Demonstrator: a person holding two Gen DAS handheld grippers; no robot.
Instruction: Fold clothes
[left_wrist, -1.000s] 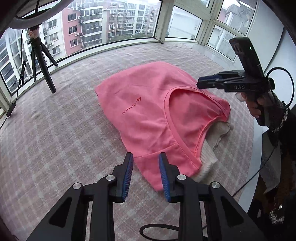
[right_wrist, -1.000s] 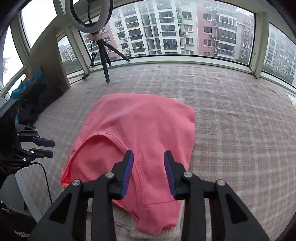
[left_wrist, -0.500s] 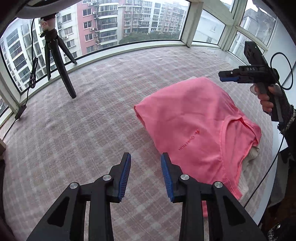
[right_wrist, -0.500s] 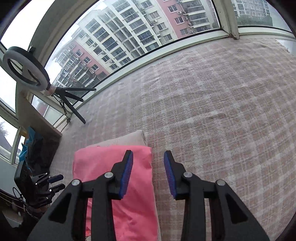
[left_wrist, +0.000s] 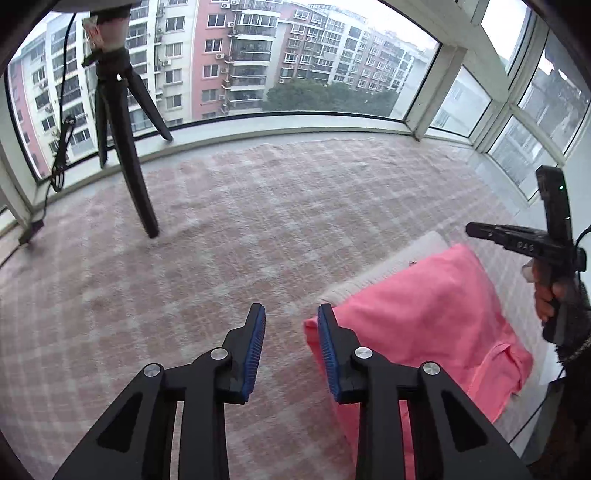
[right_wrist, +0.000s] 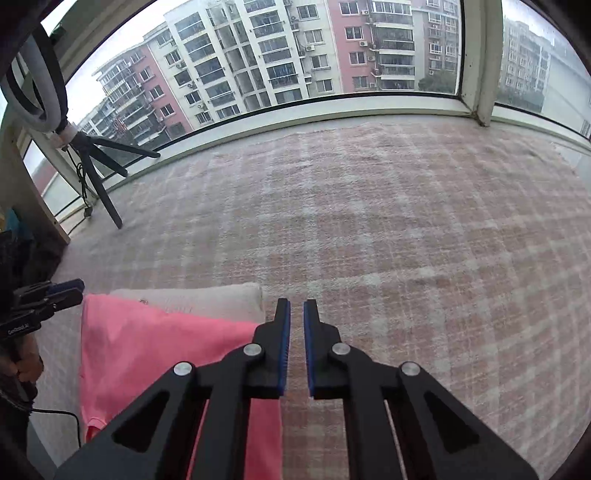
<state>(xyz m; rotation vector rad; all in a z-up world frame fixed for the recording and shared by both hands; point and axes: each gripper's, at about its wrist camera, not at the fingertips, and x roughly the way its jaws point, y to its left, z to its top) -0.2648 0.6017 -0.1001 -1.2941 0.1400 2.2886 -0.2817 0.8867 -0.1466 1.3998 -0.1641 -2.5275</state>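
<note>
In the left wrist view the left gripper sits at the bottom centre with its blue-padded fingers spread wide and nothing between them. The pink shirt lies folded in the lower right of the frame on the checked pink carpet, resting on a cream garment whose edge shows along its upper side. The right gripper hangs at the right edge, above the shirt — from here its fingers look close together. In the right wrist view its fingers stand nearly pressed together, a narrow gap left, pinching nothing; the shirt fills the lower left. A black tripod stands upper left — by the window.
</note>
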